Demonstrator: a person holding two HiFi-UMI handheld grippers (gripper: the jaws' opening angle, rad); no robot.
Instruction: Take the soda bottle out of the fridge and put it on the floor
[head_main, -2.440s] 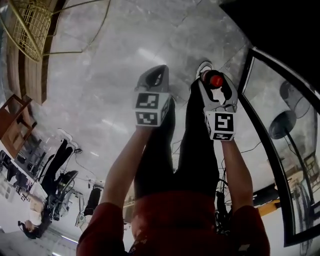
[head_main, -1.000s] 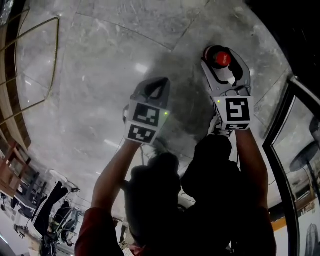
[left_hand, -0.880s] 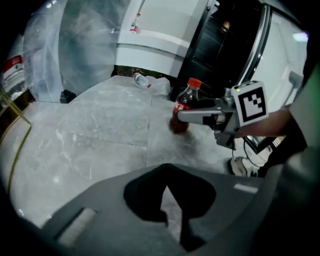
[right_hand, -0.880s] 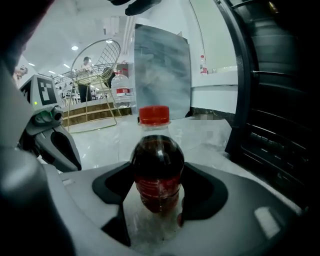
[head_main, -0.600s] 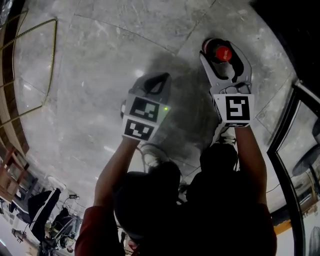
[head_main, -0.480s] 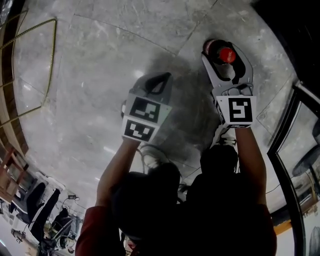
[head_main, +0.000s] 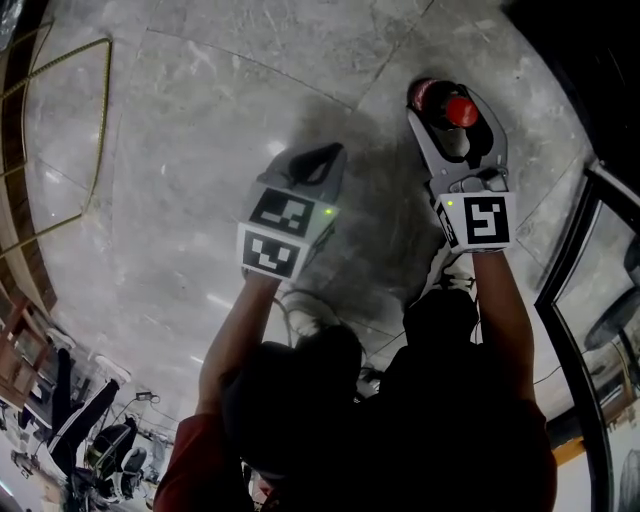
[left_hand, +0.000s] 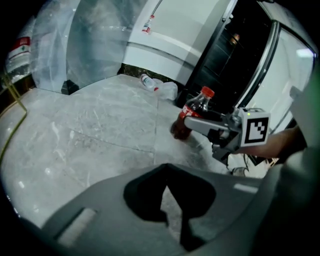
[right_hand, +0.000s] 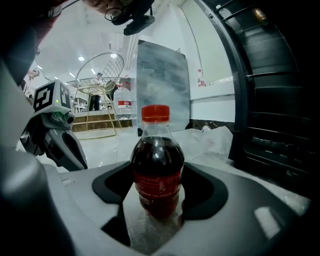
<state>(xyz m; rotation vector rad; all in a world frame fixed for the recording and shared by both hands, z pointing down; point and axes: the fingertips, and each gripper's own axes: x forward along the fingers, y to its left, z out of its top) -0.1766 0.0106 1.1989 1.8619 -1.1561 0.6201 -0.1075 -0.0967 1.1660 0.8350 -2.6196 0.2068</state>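
I see the soda bottle (right_hand: 157, 165) on the floor (head_main: 200, 150), between my right hand-held gripper's (head_main: 447, 98) jaws, fridge (right_hand: 280, 100) on its right.

- Right gripper (head_main: 452, 100), its arm stretched forward, clasped the soda bottle (right_hand: 157, 165) between its jaws.
- Left gripper (head_main: 322, 155) hovered left of the soda bottle, jaws together, empty.

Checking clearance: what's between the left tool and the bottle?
Only bare floor runs from the left tool to the right tool gripping the bottle. The head view shows it; the left gripper view agrees.
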